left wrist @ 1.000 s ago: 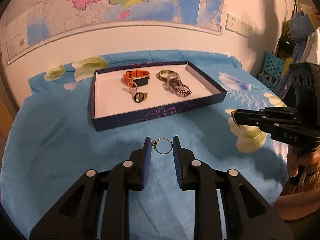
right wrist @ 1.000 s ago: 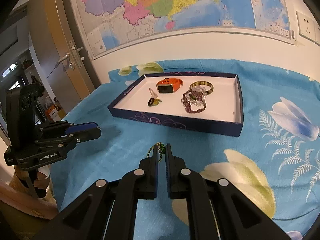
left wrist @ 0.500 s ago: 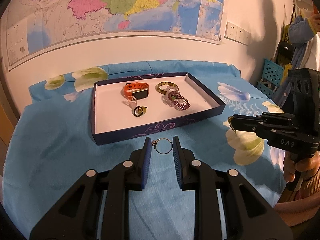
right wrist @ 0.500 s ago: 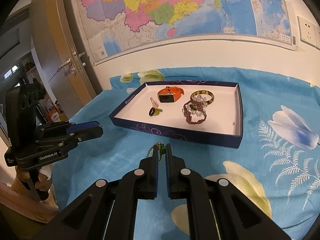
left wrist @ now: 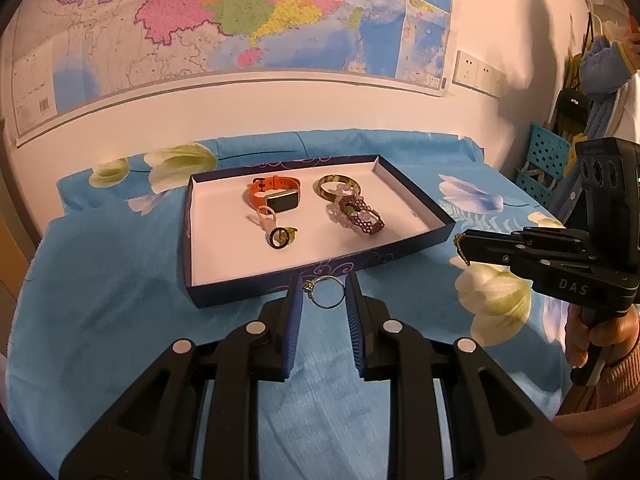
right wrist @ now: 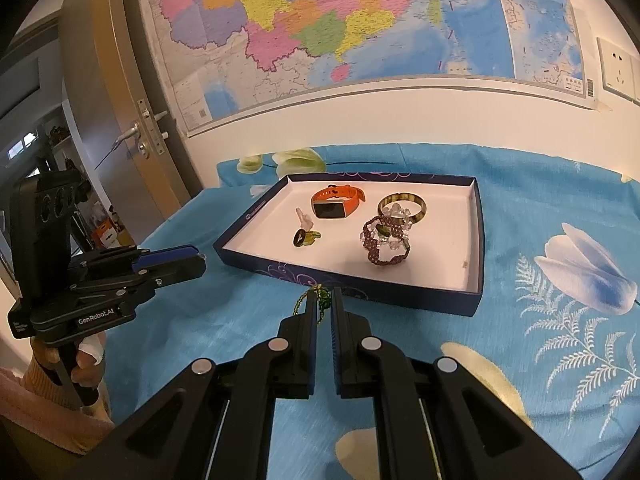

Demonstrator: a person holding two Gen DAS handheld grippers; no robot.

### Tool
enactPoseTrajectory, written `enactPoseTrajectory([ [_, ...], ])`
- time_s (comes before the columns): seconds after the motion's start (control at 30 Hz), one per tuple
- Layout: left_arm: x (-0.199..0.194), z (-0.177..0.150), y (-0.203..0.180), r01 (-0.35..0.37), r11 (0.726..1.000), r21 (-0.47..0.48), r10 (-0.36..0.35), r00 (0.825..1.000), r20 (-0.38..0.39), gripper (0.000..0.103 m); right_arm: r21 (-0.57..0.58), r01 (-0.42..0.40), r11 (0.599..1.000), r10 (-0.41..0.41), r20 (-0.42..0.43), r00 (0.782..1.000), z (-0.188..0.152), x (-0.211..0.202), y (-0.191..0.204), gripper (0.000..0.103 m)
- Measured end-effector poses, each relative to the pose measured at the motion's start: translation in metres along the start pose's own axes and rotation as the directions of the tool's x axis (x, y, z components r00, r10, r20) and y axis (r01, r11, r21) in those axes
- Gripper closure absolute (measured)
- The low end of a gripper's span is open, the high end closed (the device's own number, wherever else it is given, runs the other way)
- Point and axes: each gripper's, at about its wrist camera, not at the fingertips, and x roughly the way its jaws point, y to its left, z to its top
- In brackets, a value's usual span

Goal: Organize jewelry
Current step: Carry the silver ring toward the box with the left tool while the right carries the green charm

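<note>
Silver ring clamped between the blue pads of the left gripper, held just above the near wall of the tray. Right gripper nearly closed, pinching a green-and-gold beaded piece, mostly hidden by the fingers. Blue floral cloth covers the surface. Inside the tray: orange watch, bangle, purple beaded bracelet, small rings. Map on the wall; door at left. Both grippers angled downward.
</note>
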Motion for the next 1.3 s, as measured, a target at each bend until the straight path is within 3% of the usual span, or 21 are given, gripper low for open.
enactPoseTrajectory([
  [1.3,0.022,0.029,0.015,-0.037,0.999,-0.013,0.038,0.999,0.029,0.081,-0.023,0.003,1.0,-0.003,0.026,1.0,0.036,0.02,-0.011,0.098],
])
